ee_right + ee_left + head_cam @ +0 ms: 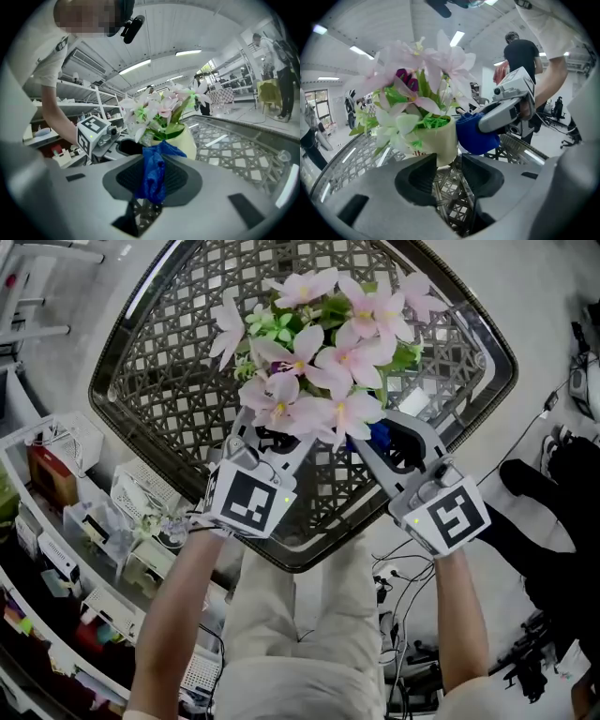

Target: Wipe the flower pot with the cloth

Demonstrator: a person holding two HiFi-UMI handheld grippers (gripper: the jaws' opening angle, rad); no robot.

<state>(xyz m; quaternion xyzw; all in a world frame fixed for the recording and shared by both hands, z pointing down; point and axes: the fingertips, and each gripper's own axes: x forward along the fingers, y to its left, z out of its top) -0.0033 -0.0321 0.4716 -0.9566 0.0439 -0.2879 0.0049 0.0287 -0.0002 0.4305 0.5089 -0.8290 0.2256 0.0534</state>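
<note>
A cream flower pot [438,140], filled with pink artificial flowers [319,362] and green leaves, is clamped at its base between the left gripper's [448,159] jaws over a lattice table [169,381]. A blue cloth [152,180] is pinched in the right gripper [154,159] and pressed against the pot's side.

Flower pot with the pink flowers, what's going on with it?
A person has tongs in each hand. The left tongs grip the cream flower pot near its base, at the woven table. The right tongs pinch a blue cloth and press it against the pot's side to wipe it.
</note>
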